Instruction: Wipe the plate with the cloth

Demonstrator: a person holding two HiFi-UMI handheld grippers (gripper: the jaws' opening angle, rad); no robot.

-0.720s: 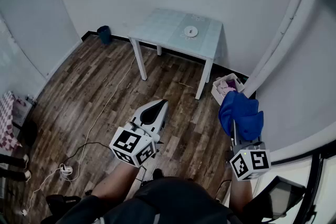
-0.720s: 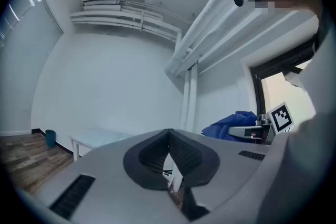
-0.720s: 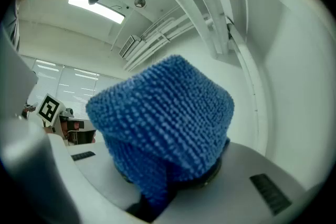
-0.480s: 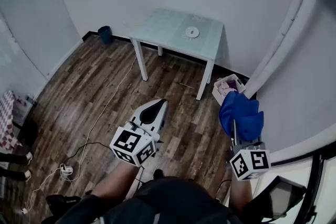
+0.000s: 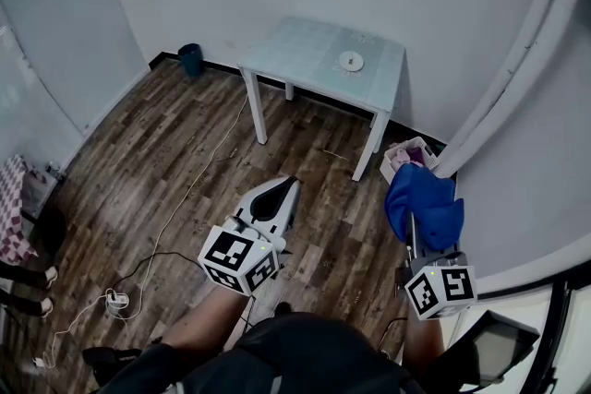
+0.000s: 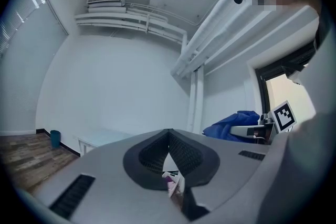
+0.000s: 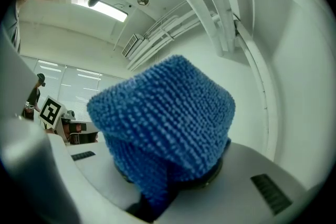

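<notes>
Plate, small and white, was pictured on the far surface, well apart from both tongs. The blue cloth was gripped in the right tongs and lay bunched over them. The left tongs were closed on nothing. Wiping had not yet been begun. The cloth appeared to be pinched by one fold only, so it could be dropped on the approach. The loose cable on the floor might be caught underfoot.
</notes>
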